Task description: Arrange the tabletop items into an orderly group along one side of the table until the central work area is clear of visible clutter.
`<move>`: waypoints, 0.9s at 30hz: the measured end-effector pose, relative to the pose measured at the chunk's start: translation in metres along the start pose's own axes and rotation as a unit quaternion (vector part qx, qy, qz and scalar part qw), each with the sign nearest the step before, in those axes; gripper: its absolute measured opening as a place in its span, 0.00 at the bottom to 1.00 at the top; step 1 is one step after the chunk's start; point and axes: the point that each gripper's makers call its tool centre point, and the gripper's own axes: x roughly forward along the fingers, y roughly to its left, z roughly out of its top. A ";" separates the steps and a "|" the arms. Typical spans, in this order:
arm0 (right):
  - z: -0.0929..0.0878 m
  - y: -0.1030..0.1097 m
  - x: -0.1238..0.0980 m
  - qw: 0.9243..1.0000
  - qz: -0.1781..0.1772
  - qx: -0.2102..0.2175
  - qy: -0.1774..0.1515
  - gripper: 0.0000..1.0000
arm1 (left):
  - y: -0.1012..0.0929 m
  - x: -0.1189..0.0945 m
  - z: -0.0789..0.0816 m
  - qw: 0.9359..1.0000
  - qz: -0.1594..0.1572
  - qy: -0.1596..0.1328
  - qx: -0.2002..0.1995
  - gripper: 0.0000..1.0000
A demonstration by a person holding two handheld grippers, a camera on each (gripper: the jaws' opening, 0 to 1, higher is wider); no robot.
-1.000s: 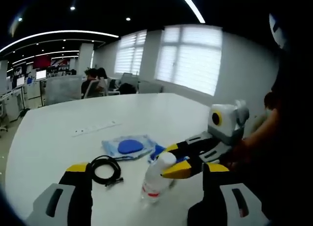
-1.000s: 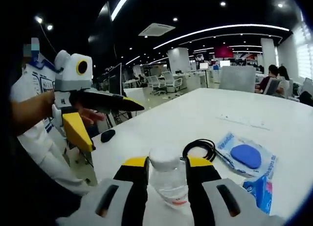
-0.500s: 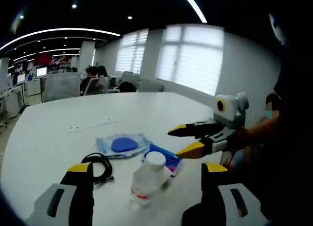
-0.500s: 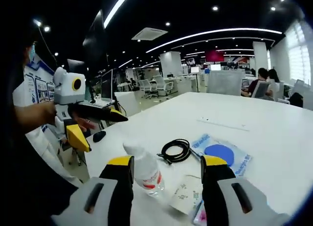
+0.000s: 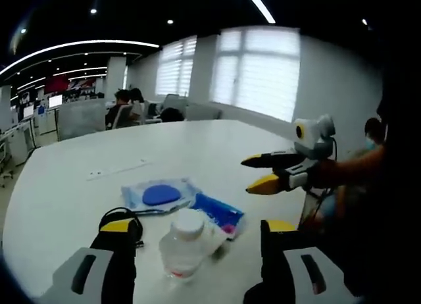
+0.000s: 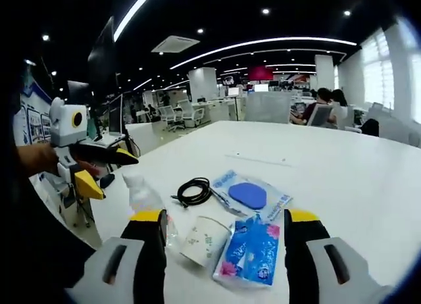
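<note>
Left gripper view: big white table (image 5: 217,146) in an open office, blinds (image 5: 256,74) on the windows behind it, people seated at far desks. The bottle (image 5: 182,246) stands just ahead of the left gripper (image 5: 197,233), jaws released. Past the bottle lie the blue pouch (image 5: 160,195) and tissue pack (image 5: 219,212) — the cable (image 5: 118,216) sits left of it.

Right gripper view: right gripper (image 6: 225,223) spread wide too, holding nothing. A paper cup (image 6: 202,239) lies tipped just right of the bottle (image 6: 147,200), tissue pack (image 6: 250,250) beside that, cable (image 6: 194,190) behind.
</note>
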 end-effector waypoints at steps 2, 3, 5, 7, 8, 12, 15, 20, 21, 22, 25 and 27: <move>-0.005 -0.010 -0.003 1.000 -0.014 0.007 0.003 0.71 | 0.000 0.003 0.000 1.000 0.015 -0.008 -0.015 0.70; -0.007 -0.014 -0.005 1.000 -0.018 0.011 0.004 0.72 | 0.001 0.004 0.000 0.999 0.023 -0.013 -0.025 0.69; -0.012 -0.022 -0.008 0.999 -0.027 0.013 0.009 0.75 | 0.004 0.005 0.000 0.998 0.041 -0.024 -0.039 0.66; -0.017 -0.027 -0.010 0.999 -0.031 0.011 0.015 0.76 | 0.007 0.006 0.000 0.997 0.061 -0.030 -0.043 0.63; -0.019 -0.029 -0.012 0.999 -0.033 0.011 0.018 0.77 | 0.008 0.007 0.000 0.996 0.069 -0.034 -0.043 0.62; -0.025 -0.038 -0.015 0.999 -0.037 0.002 0.026 0.81 | 0.007 0.010 -0.002 0.995 0.084 -0.036 -0.051 0.57; -0.027 -0.042 -0.016 0.999 -0.035 0.003 0.031 0.85 | 0.009 0.013 -0.003 0.993 0.100 -0.041 -0.052 0.54; -0.034 -0.043 -0.014 0.999 -0.020 0.009 0.049 0.92 | 0.014 0.020 -0.008 0.991 0.119 -0.036 -0.055 0.49; -0.035 -0.043 -0.013 0.998 -0.017 0.008 0.053 0.93 | 0.015 0.021 -0.008 0.991 0.120 -0.034 -0.054 0.48; -0.036 -0.043 -0.013 0.998 -0.014 0.004 0.059 0.94 | 0.015 0.022 -0.009 0.991 0.122 -0.031 -0.052 0.46; -0.039 -0.043 -0.012 0.998 -0.010 -0.004 0.069 0.96 | 0.018 0.025 -0.011 0.990 0.130 -0.024 -0.048 0.42; -0.039 -0.045 -0.011 0.997 -0.010 -0.002 0.071 0.96 | 0.021 0.026 -0.014 0.989 0.138 -0.013 -0.042 0.40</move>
